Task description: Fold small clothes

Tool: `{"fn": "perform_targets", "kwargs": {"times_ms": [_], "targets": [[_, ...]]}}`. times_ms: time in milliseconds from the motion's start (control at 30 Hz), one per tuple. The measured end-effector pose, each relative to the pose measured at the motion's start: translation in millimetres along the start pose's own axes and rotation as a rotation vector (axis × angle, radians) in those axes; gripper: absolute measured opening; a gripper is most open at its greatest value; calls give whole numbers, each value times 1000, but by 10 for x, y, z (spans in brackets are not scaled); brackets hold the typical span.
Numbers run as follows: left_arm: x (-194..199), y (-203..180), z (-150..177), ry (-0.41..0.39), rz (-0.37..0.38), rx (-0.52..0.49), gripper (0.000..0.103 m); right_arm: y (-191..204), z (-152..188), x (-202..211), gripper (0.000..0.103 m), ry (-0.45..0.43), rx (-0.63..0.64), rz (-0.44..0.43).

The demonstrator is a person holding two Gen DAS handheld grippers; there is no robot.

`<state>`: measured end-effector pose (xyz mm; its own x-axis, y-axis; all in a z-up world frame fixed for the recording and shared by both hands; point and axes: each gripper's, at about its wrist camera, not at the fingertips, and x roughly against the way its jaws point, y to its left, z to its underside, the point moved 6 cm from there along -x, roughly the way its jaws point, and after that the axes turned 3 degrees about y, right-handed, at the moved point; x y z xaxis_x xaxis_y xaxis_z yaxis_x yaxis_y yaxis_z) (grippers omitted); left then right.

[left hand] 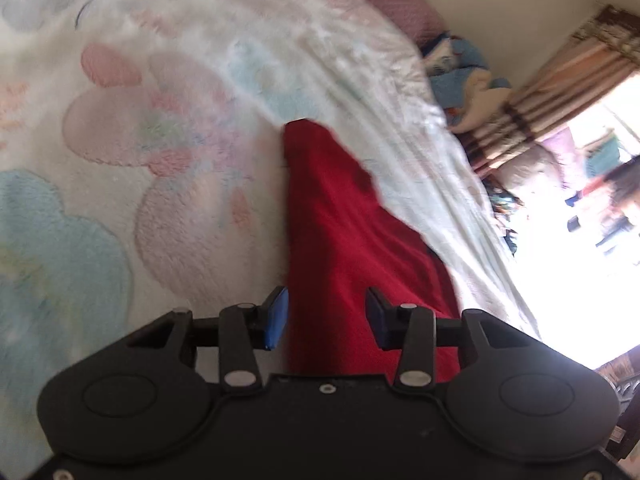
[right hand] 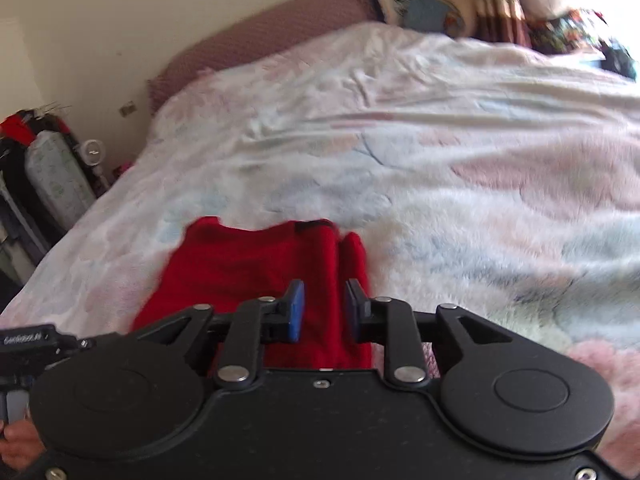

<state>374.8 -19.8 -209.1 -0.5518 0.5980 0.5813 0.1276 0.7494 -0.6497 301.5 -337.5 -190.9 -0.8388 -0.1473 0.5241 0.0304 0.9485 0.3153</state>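
The left gripper (left hand: 326, 318) hangs over the near part of a red garment (left hand: 344, 248), its blue-padded fingers (left hand: 276, 318) spread wide with the cloth running up between them; the pads stand clear of the fabric on both sides, so nothing is pinched. The right gripper (right hand: 324, 312) sits low over the same red garment (right hand: 244, 272), its two fingers (right hand: 296, 310) parted by a narrower gap, and a raised fold of the red cloth passes through that gap; whether the pads actually press on it cannot be told from the blurred picture. The garment lies on a bed covered by a fluffy blanket (left hand: 168, 128) with pale pink and light blue shapes. In the left wrist view it stretches away as a long tapering strip toward the far middle of the bed, ending in a squared dark edge. In the right wrist view it lies spread flat to the left of the gripper, with a dark band (right hand: 314, 224) at its far edge. Beyond the bed, at the far side, sit a mauve headboard (right hand: 256, 36) and a striped curtain (left hand: 560, 88) beside a bright window. A person's hand (right hand: 18, 444) shows at the near left corner of the right wrist view.
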Motion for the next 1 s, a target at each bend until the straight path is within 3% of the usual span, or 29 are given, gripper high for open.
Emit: {"fn": "perform_targets", "kwargs": {"times_ms": [133,267,333,533,633,767,1000], "targets": [[183,-186,308,36,69,-51,44,160,252,196,22,53,56,-28],[111,-180,537,53,31,-130,45,25,538,64,21,119,58,46],[57,-137,575,64,29,-134,45,-58,594,42,16,125,24,48],[424,-275,563,40,78,-125,44,41,536,464,17,57,29,22],[531,-266,728,62,81,-129,45,10,607,546,17,74,29,49],[357,-138,1009,148,46,-128,45,-166,796,431,17,132,-21,78],[191,-85,1136,150,37,-179,45,-343,896,366,19,156,-114,89]]}}
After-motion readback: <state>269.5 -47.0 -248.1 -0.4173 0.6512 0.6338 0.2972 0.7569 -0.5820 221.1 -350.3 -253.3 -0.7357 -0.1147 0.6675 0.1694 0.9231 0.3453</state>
